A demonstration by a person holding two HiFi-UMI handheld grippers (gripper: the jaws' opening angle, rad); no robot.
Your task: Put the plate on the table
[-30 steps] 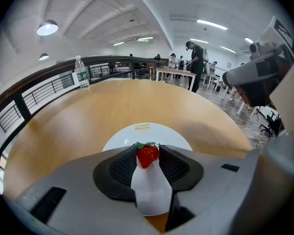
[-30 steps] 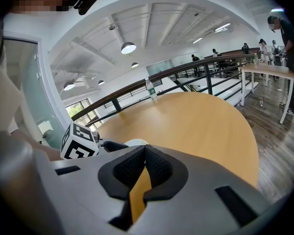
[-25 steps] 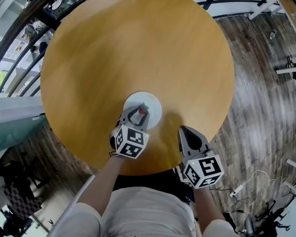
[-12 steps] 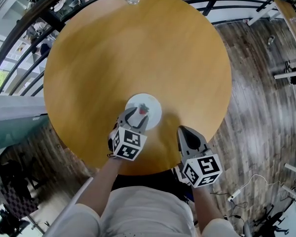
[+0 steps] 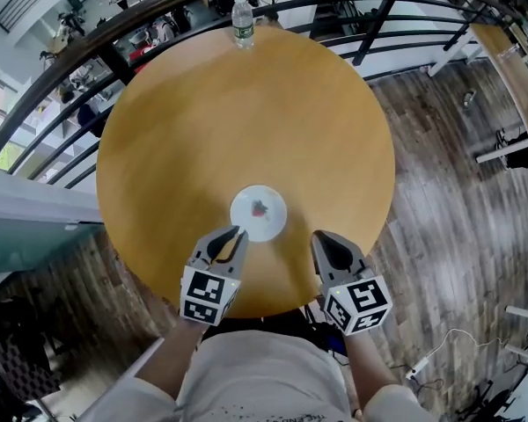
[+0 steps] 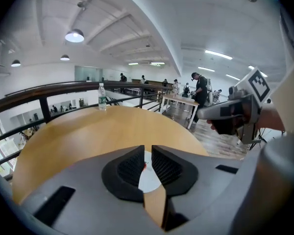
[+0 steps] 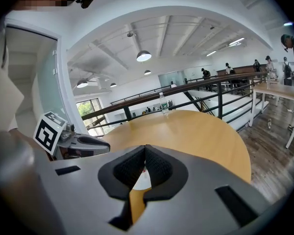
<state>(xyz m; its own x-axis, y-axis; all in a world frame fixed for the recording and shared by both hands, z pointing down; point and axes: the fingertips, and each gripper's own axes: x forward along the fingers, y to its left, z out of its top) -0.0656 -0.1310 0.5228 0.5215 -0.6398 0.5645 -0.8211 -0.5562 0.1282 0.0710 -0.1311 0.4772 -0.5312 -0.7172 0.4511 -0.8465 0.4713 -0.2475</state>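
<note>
Head view: left claw [image 5: 235, 234] near plate [image 5: 269, 222]

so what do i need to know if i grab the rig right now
Left tongs: jaws have just been closing, a narrow gap remains, nothing between them.
Right tongs: shut, empty.
Plate: flat on the table, near your edge, just ahead of both tongs, touched by neither.
Done: plate is on the table.
Left: nothing that shows.
</note>
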